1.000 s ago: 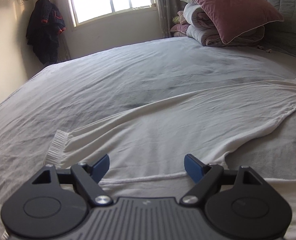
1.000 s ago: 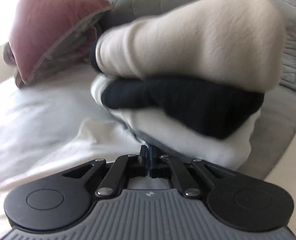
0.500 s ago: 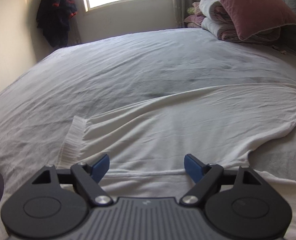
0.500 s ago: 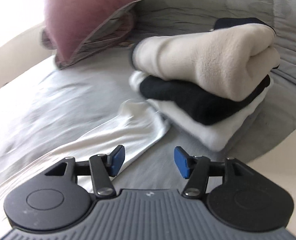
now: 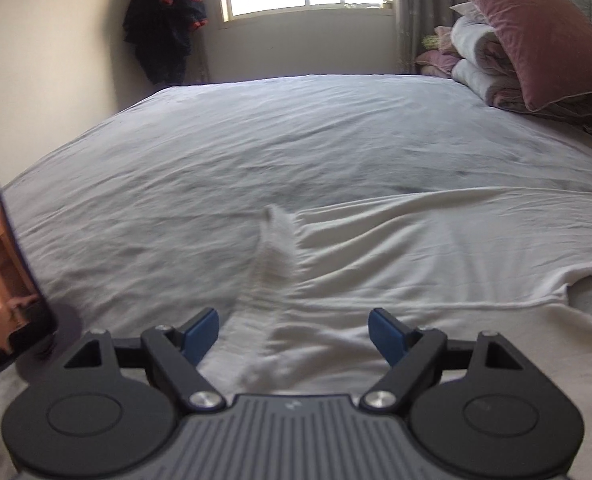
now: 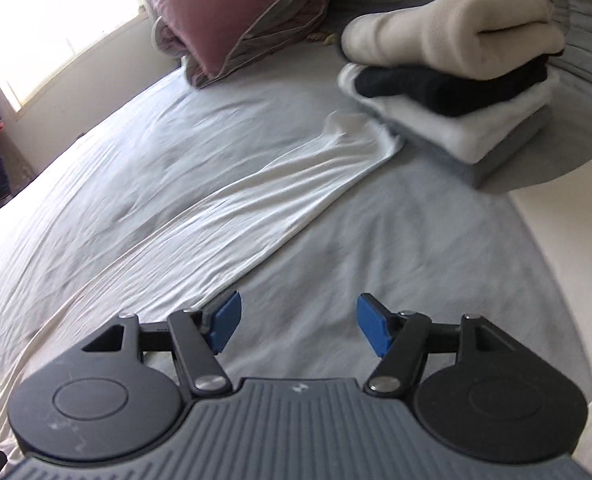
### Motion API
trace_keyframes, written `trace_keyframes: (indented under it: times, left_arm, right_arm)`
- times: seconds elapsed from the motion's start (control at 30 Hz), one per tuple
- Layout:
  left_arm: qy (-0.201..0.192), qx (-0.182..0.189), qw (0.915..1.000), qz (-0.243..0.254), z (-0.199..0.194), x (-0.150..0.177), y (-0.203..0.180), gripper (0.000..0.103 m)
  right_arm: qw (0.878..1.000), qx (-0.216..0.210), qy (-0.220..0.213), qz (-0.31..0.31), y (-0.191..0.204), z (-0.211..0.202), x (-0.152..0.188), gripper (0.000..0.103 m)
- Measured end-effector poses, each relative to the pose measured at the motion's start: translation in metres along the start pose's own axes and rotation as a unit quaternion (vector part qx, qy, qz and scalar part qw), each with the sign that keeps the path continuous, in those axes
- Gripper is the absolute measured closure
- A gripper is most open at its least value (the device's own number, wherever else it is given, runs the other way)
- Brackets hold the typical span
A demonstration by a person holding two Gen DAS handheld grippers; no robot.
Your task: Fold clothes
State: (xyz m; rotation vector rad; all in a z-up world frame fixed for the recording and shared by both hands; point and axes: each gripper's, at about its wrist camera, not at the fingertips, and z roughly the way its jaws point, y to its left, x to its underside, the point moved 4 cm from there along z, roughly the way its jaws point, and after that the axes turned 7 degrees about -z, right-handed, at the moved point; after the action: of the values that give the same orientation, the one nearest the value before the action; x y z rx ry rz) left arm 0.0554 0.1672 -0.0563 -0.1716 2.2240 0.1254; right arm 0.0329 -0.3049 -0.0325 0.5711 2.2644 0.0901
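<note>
a white garment (image 5: 415,264) lay spread on the bed (image 5: 216,152), one sleeve end just beside a stack of folded clothes (image 6: 455,72); the left gripper (image 5: 294,334) stood spread and empty, the right gripper (image 6: 297,328) had just been opening, empty.

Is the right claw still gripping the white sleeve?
Apart. In the right wrist view, the right claw has just opened; only grey bedsheet between its jaws, the white sleeve lying flat beyond.

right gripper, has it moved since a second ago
Yes. The right gripper has backed away from the stack of folded clothes, which now sits small and far off at upper right. Its jaws have just been opening, with nothing between them.
</note>
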Motion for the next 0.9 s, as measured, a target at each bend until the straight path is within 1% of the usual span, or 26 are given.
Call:
trace_keyframes:
  times: [0.07,0.13,0.23,0.3,0.37,0.47,0.5,0.6,0.63,0.67,0.77,0.83,0.9]
  left_arm:
    - [0.005,-0.058,0.9983,-0.002,0.003,0.003,0.018,0.02]
    - [0.003,-0.056,0.9982,-0.019,-0.001,0.002,0.034,0.02]
    - [-0.003,-0.025,0.9971,-0.071,-0.013,-0.005,0.05,0.02]
    - [-0.008,-0.008,0.9952,-0.097,-0.02,-0.009,0.059,0.025]
    - [-0.011,0.01,0.9933,-0.115,-0.025,-0.013,0.065,0.036]
    - [-0.006,0.039,0.9895,-0.139,-0.026,-0.016,0.07,0.047]
    - [-0.001,0.048,0.9881,-0.146,-0.024,-0.016,0.07,0.047]
    - [0.015,0.07,0.9839,-0.164,-0.016,-0.015,0.068,0.051]
    - [0.018,0.08,0.982,-0.17,-0.014,-0.015,0.067,0.054]
    - [0.02,0.093,0.9796,-0.177,-0.013,-0.016,0.065,0.061]
    - [0.031,0.145,0.9708,-0.188,-0.009,-0.017,0.051,0.07]
    - [0.038,0.158,0.9695,-0.183,-0.006,-0.016,0.043,0.074]
    - [0.053,0.155,0.9708,-0.175,0.001,-0.016,0.037,0.081]
  right_arm:
    - [1.0,-0.008,0.0,-0.014,0.014,0.003,0.0,0.035]
    - [0.999,-0.019,0.001,-0.029,0.03,0.002,0.002,0.035]
    - [0.997,-0.041,0.008,-0.07,0.061,0.006,0.005,0.035]
    - [0.993,-0.053,0.018,-0.106,0.084,0.009,0.009,0.035]
    - [0.989,-0.064,0.024,-0.133,0.106,0.014,0.012,0.035]
    - [0.983,-0.079,0.034,-0.164,0.137,0.022,0.016,0.035]
    - [0.981,-0.083,0.036,-0.172,0.147,0.024,0.017,0.035]
    - [0.974,-0.1,0.046,-0.198,0.177,0.031,0.022,0.035]
    - [0.971,-0.106,0.05,-0.206,0.186,0.033,0.023,0.035]
    - [0.969,-0.112,0.053,-0.215,0.196,0.036,0.025,0.035]
    - [0.959,-0.129,0.061,-0.246,0.225,0.043,0.026,0.035]
    - [0.951,-0.14,0.063,-0.268,0.245,0.048,0.025,0.035]
    - [0.943,-0.156,0.061,-0.288,0.262,0.053,0.024,0.035]
